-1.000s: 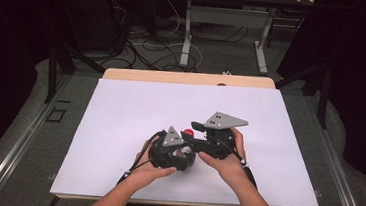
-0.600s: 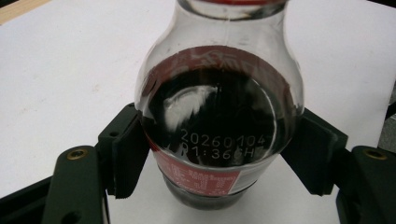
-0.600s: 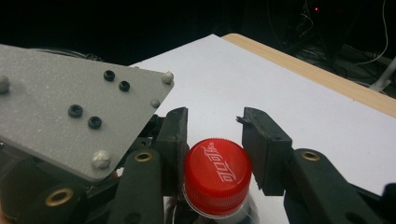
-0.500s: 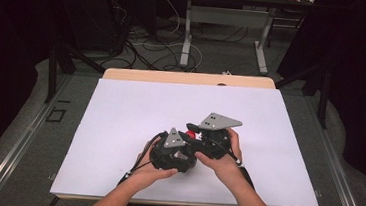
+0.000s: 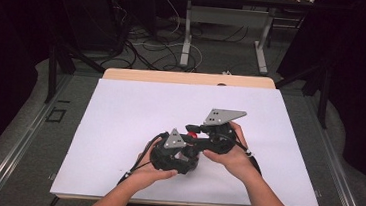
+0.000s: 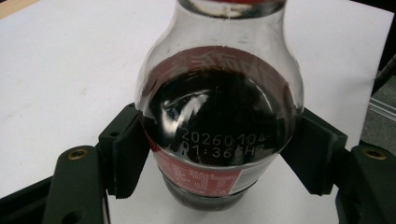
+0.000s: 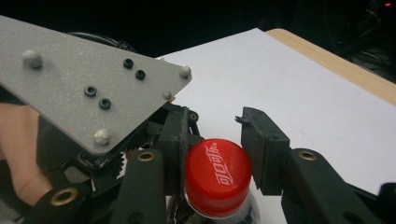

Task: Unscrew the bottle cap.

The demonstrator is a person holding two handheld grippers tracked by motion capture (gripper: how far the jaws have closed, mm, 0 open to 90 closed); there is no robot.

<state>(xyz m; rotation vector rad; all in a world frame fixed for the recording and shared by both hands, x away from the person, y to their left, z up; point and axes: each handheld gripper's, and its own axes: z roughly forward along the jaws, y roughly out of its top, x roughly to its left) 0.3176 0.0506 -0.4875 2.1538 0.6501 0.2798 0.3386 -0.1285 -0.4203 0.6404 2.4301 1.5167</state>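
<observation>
- Bottle [image 6: 219, 121]: clear, rounded shoulder, dark drink inside, red label low on the body, printed date code on the glassy wall; it is near the middle of the white table [image 5: 118, 127], toward the near edge
- Left gripper [image 5: 175, 155]: jaws closed on the bottle's body, one black pad [image 6: 128, 156] pressed against each side, just above the label
- Red cap [image 7: 218, 176]: on the bottle's neck, white lettering on top; in the high view it shows as a small red spot [image 5: 192, 130] between the two grippers
- Right gripper [image 7: 215, 154]: jaws have just been closing and now clamp the red cap, a pad on either side
- Both hands sit close together, left hand [image 5: 152, 173] nearer the left, right hand [image 5: 229, 157] to the right and slightly farther
- Grey three-cornered plate [image 5: 222, 117] tops the right gripper
</observation>
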